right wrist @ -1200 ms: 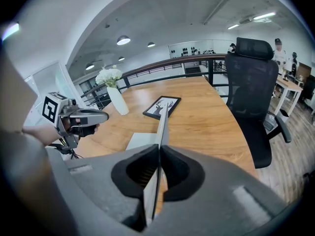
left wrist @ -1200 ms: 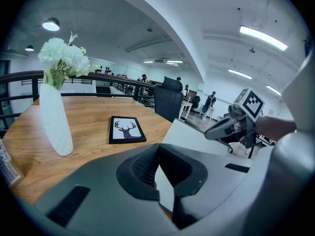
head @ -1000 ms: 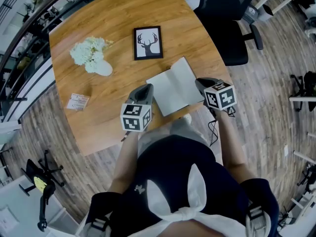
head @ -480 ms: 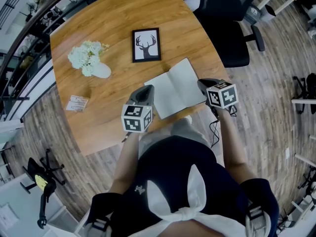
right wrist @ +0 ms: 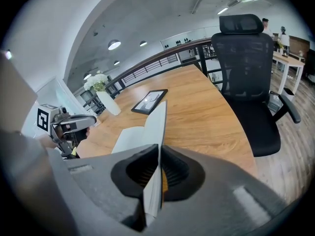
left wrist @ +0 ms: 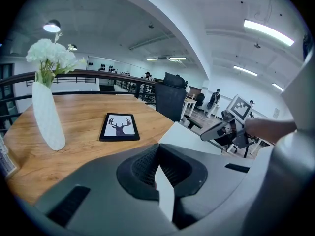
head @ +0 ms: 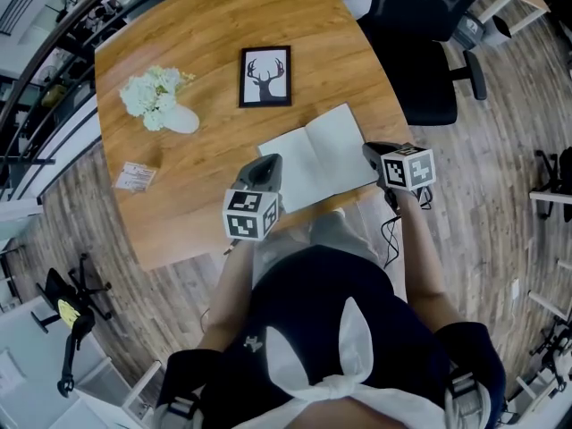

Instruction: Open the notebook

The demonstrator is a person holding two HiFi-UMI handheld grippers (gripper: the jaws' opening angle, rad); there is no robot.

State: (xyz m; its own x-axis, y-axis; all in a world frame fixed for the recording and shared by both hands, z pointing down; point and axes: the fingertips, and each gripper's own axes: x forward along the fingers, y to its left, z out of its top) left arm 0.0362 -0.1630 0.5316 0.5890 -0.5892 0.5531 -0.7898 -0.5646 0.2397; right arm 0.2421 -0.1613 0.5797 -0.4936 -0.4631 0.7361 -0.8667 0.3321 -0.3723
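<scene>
Two grips hold the notebook (head: pixel 317 155), which lies spread between them: left gripper (head: pixel 265 172) clamped on its left page edge, right gripper (head: pixel 374 154) clamped on the right leaf, spine running away.

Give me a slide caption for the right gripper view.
Right gripper pinches the notebook, one page upright, over the wooden table.
</scene>
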